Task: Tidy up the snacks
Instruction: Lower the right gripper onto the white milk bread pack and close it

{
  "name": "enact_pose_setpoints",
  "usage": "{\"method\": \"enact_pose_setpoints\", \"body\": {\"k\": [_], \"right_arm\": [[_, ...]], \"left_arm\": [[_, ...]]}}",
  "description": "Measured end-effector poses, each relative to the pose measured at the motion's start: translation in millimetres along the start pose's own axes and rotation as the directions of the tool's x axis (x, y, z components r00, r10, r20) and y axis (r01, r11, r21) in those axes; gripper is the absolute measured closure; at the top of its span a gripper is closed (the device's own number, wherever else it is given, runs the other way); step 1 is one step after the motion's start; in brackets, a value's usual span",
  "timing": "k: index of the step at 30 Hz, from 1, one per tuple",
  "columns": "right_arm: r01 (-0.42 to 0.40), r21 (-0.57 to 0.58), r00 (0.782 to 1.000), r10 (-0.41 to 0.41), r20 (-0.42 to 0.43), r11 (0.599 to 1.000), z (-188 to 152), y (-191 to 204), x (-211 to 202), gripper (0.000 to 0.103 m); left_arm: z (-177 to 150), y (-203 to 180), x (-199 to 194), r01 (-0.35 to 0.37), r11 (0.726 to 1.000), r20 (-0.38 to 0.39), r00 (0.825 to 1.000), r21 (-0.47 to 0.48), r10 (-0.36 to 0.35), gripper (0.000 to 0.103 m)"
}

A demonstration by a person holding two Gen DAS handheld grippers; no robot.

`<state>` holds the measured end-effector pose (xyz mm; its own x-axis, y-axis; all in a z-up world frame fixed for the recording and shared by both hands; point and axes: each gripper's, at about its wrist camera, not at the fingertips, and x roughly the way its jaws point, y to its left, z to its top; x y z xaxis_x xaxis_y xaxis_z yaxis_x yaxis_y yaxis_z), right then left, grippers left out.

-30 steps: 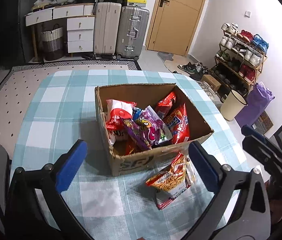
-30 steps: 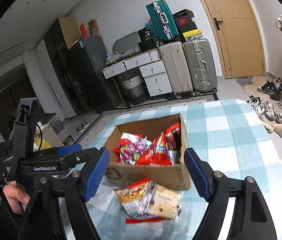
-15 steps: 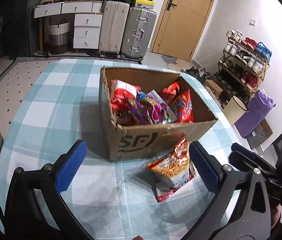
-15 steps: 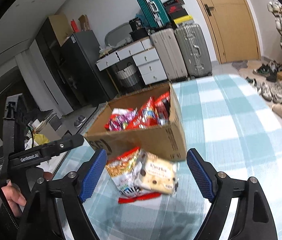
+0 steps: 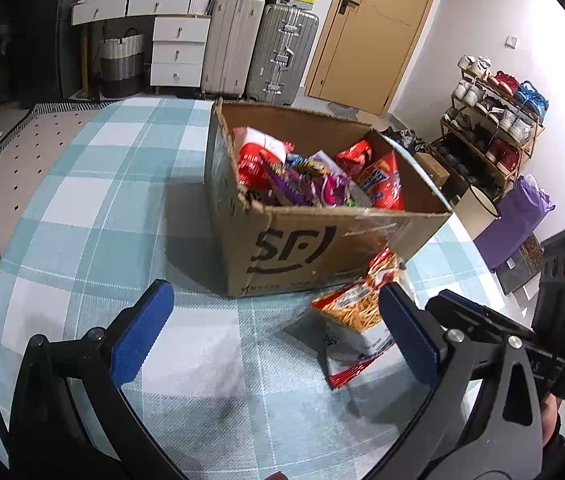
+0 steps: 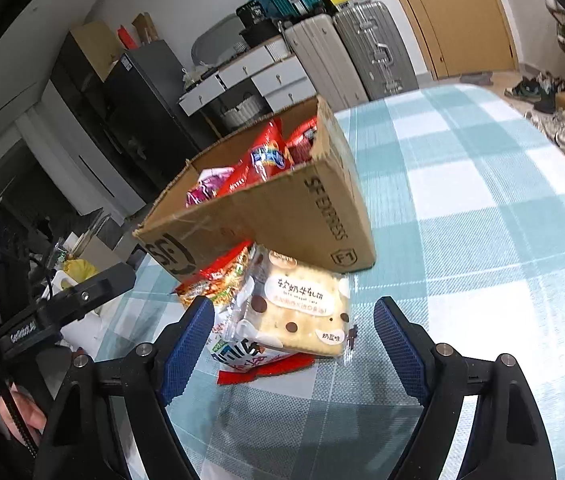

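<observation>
Low over the worktop (image 6: 482, 240), both tools gape empty: right tool (image 6: 290, 336) frames the cracker pack (image 6: 302, 304) at lower centre; left tool (image 5: 270, 320) faces the box (image 5: 322, 240).

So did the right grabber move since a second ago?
Yes. The right gripper has come down and closer to the cracker packet lying before the cardboard box; box and packet look bigger, and the packet now lies between its open jaws.
</observation>
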<state>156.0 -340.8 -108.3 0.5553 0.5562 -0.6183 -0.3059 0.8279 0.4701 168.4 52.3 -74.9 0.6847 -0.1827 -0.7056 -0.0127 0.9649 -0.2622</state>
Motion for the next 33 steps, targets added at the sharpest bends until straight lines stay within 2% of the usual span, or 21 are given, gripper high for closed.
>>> {"method": "enact_pose_setpoints", "body": {"k": [13,21,27,33], "right_arm": [[-0.038,0.084,0.997,0.044,-0.068,0.996,6.4,-16.4,35.3,0.019],[0.02,0.058,0.996,-0.014,-0.091,0.998,5.3,-13.6,47.1,0.019],[0.072,-0.004,0.992,-0.072,-0.103,0.997,4.2,-5.9,52.5,0.025],[0.083,-0.027,0.991,-0.085,-0.108,0.996,2.4,-3.7,54.8,0.038]], "left_arm": [[-4.5,16.4,14.1,0.018,1.0,-0.029,0.999,-0.019,-0.018,0.001],[-7.1,18.9,16.8,0.026,0.999,-0.042,0.999,-0.027,-0.027,0.001],[-8.9,20.6,19.7,0.032,0.999,-0.05,0.998,-0.035,-0.034,0.001],[-10.9,25.7,20.7,0.031,0.999,-0.053,0.998,-0.043,-0.033,0.001]]}}
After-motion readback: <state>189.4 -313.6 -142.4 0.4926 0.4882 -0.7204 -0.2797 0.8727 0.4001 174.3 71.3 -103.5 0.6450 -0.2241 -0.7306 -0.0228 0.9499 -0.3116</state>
